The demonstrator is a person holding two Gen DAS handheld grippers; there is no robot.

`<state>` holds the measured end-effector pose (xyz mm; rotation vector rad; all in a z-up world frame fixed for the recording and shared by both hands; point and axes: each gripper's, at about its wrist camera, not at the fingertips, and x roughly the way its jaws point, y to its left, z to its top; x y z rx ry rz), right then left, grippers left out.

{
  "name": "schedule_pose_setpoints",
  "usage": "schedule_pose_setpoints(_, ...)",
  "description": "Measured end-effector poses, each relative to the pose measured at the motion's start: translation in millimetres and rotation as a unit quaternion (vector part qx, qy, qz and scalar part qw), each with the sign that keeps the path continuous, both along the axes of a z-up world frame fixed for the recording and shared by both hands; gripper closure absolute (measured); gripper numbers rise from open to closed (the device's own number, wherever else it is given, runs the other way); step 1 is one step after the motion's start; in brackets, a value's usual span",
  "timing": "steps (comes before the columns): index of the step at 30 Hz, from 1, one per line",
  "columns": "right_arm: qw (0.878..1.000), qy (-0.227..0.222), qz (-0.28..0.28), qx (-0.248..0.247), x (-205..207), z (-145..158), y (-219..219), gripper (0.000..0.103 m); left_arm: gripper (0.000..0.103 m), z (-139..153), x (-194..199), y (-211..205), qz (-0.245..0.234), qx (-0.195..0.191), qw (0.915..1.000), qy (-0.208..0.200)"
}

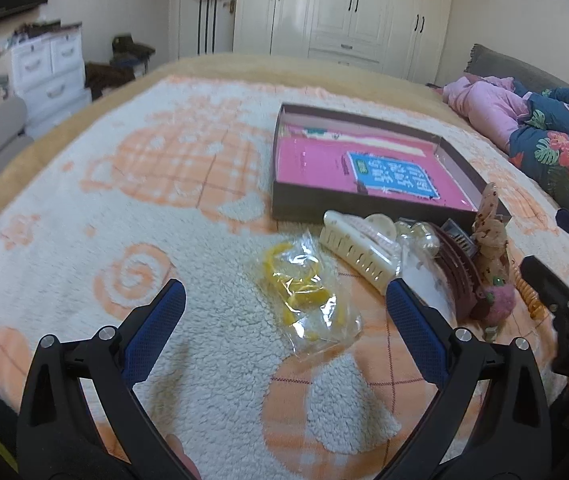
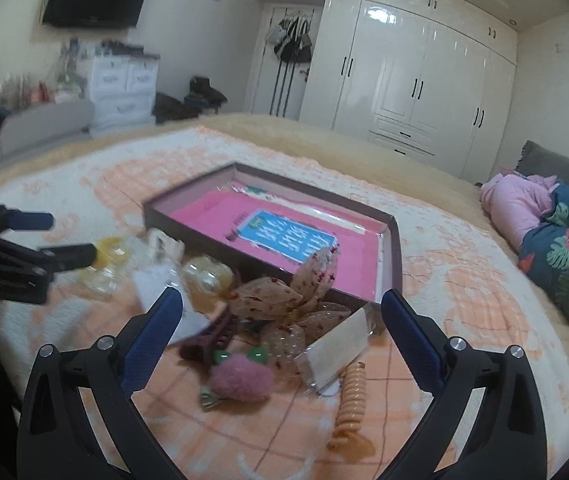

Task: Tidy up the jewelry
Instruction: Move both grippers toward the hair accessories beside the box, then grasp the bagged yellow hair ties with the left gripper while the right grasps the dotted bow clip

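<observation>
Spiral hair tie [image 2: 350, 404] lengthwise (toward box [image 2: 392, 256])

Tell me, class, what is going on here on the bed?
A person holds a two-finger tool in each hand over a blanket strewn with hair accessories. The left tool is open above a clear bag of yellow pieces. The right tool is open above a pile: a sheer bow, a pink pom-pom clip and an orange spiral tie. Nothing is gripped yet. The shallow box behind the pile holds only pink printed card.
</observation>
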<state>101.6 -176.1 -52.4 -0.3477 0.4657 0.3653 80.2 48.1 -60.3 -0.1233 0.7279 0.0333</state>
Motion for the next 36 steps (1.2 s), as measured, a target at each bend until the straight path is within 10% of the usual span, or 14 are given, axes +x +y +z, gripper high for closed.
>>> schedule_pose_setpoints(12,0.998,0.055,-0.008,0.005,42.4,-19.1,4.3,0.027,0.031,-19.3,15.4,-5.1,-0.024,-0.024,0.9988,0.035)
schedule_pose_setpoints(23,0.994,0.083,-0.019,0.069,50.1,-16.1,-14.2,0.092,0.066,-23.3,21.3,-11.7,-0.050,-0.007,0.9981,0.034)
schedule_pose_setpoints(36,0.990,0.063,-0.007,0.128,24.9,18.9,-39.2,0.095,0.068,2.5,10.3,7.2,-0.037,-0.023,0.9991,0.000)
